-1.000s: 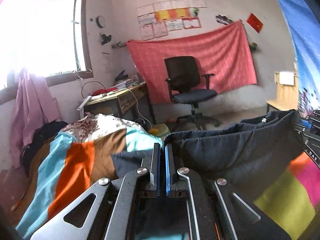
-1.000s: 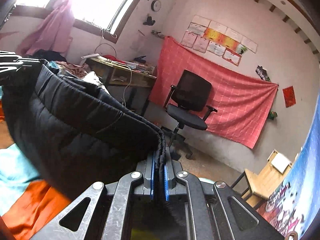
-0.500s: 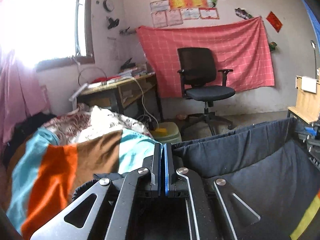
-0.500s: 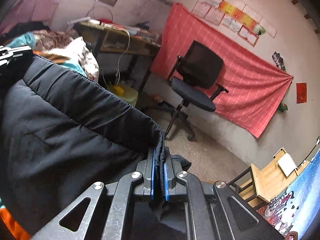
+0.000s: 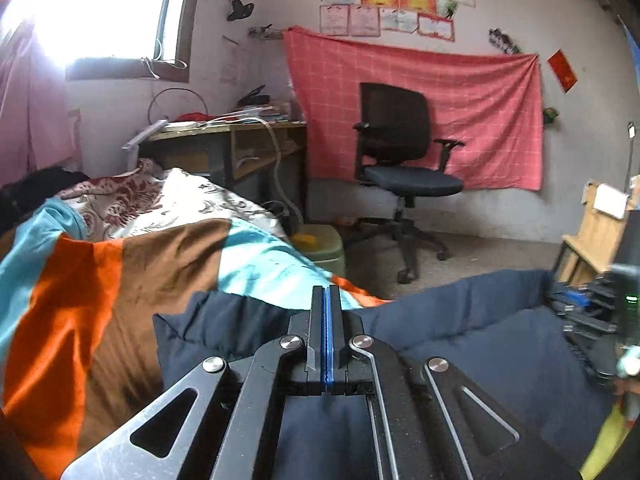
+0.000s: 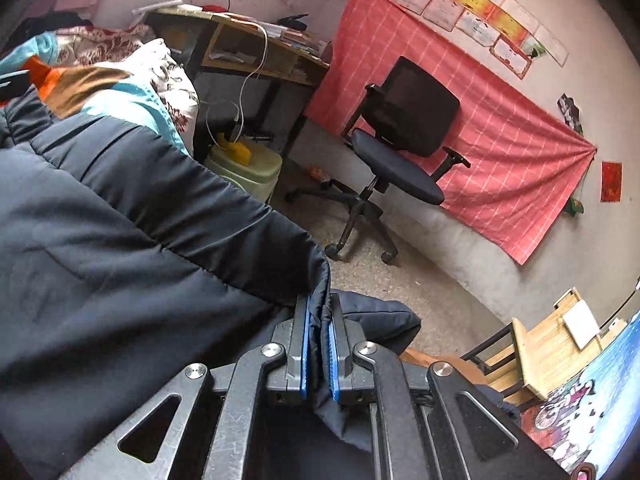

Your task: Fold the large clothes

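- The left gripper [image 5: 327, 300] has its blue-lined fingers [image 5: 318, 320] pressed flat together; dark cloth lies under and around them, but whether any is pinched between them I cannot tell.
- The right gripper [image 6: 319, 312] has its fingers [image 6: 303, 340] clamped on a bunched edge of the dark quilted jacket [image 6: 120, 240], a fold of it squeezed in the narrow gap.
- The jacket [image 5: 500, 344] lies spread on the bed, stretching from the left gripper across to the right gripper, which shows blurred at the right edge of the left view [image 5: 600, 320].
- A limp part of the jacket hangs past the right gripper, over the bed's edge towards the floor.
- The bed carries a striped blanket [image 5: 120, 280] of orange, brown and turquoise, just beyond the jacket, with a flowered white pillow [image 5: 160, 204] behind that.
- Beside the bed, on the floor, stands a pale green container [image 6: 248, 168] with something yellow on top; a white cable drops to it.
- Past the container is a cluttered wooden bench [image 5: 240, 136] under the bright window [image 5: 100, 12].
- A black office chair [image 5: 404, 160] stands beyond the bed, in front of a red checked cloth [image 5: 480, 112] pinned to the wall, with papers [image 5: 392, 4] above it.
- The window is blown out white; the bench's clutter is too small to name.
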A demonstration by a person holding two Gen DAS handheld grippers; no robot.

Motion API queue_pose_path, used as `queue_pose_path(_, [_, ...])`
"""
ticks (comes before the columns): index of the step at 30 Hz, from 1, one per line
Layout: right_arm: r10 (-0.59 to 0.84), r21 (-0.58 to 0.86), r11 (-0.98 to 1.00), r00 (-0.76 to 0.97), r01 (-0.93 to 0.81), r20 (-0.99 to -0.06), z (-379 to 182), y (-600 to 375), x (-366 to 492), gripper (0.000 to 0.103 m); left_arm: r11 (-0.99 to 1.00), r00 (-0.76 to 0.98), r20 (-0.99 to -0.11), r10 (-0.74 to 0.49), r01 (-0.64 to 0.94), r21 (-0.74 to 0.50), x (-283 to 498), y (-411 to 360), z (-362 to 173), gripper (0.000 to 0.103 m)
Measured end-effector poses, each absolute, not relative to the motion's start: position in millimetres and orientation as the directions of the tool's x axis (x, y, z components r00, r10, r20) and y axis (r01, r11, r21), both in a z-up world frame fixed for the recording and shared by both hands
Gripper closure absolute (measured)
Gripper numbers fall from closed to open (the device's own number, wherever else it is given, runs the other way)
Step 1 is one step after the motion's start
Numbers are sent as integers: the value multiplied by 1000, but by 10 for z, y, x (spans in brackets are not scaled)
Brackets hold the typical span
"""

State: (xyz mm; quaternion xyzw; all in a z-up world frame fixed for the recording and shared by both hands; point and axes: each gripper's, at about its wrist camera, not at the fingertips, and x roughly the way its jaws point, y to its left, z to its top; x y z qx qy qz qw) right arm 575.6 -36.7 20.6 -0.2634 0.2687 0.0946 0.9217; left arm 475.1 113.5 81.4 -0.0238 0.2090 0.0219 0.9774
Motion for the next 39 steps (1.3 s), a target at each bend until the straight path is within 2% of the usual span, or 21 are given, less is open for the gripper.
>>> queue_pose_path(3, [102,-346,879,839,-328,-535,301,-494,5746,86,999,916,-401,-11,-10,-51,4576,1051,866,103])
queue_pose_path(4, [142,-296,895,842,-334,-520,364,-574,5717,75,998,917,-397,-32,10,-56,4507,1011,880,103])
queue_pose_path(5, [172,-251,909,848,-333,-501,429,-653,5679,60,997,919,-391,-55,32,-63,4437,976,893,103])
queue_pose_path(6, [195,-210,921,858,-327,-476,495,-737,5617,51,996,920,-384,-77,53,-71,4357,935,903,101])
queue_pose_path(7, [214,-181,929,867,-323,-449,548,-801,5549,35,994,920,-380,-96,71,-77,4311,892,912,96])
queue_pose_path(8, [231,-161,932,874,-326,-428,584,-852,5478,30,992,918,-377,-120,93,-88,4244,850,904,94])
queue_pose_path(12, [310,-93,920,851,-381,-424,570,-1038,5181,25,977,908,-366,-205,171,-124,3979,692,800,62])
queue_pose_path(14, [341,-54,913,829,-404,-443,484,-1111,5080,20,972,896,-379,-229,193,-132,3909,633,723,58])
queue_pose_path(18, [395,8,891,766,-454,-507,262,-1117,5019,18,974,865,-448,-225,203,-99,3965,528,546,55])
queue_pose_path(22, [423,66,886,743,-458,-519,149,-1041,5166,10,980,866,-460,-197,192,-57,4076,476,477,36])
queue_pose_path(24, [422,79,890,745,-449,-516,154,-993,5320,9,985,870,-463,-167,167,-42,4176,461,486,31])
queue_pose_path(29, [387,36,897,742,-441,-548,163,-800,5745,9,995,871,-483,-93,70,-67,4480,603,454,27])
queue_pose_path(33, [356,21,904,724,-427,-590,84,-737,6053,9,989,856,-511,-76,0,-147,4672,834,414,27])
queue_pose_path(39, [381,135,909,655,-394,-653,-140,-851,6438,9,979,843,-536,-56,-60,-195,4869,1030,371,27])
